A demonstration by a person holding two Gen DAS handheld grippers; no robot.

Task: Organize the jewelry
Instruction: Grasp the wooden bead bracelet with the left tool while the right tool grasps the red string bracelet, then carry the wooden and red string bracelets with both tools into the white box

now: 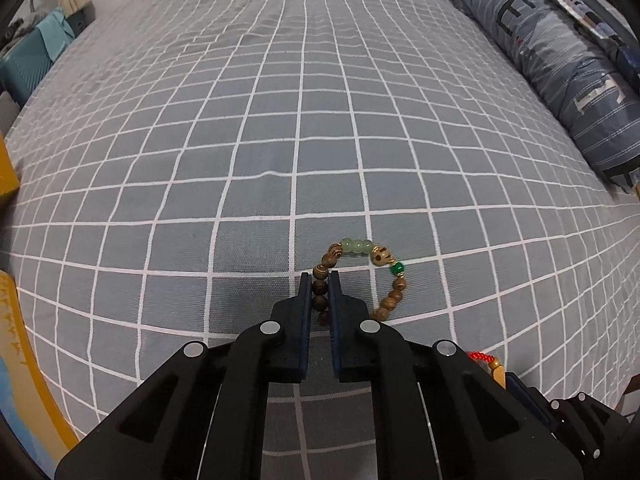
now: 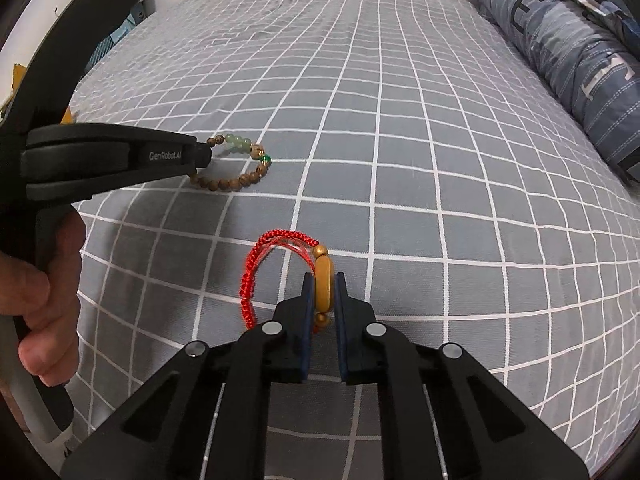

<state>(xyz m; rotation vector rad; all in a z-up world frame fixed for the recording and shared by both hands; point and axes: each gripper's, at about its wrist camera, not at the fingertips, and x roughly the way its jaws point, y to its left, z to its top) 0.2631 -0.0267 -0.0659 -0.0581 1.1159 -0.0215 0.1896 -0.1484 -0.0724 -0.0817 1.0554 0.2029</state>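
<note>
Wooden-bead bracelet (image 1: 362, 276), lower centre of the left-wrist frame: a ring with pale green beads at its top, pinched at its left arc by the left gripper (image 1: 320, 280), fingers clenched on the brown beads — the loop hangs rightward from the fingers, apparently lifted off the checked bedsheet (image 1: 240, 140). Red cord bracelet (image 2: 280, 268), lower centre of the right-wrist frame: the right gripper (image 2: 323, 280) clamps its amber oval bead, long axis along the fingers, cord looping left. Rolled quilt (image 2: 560, 52) at upper right.
</note>
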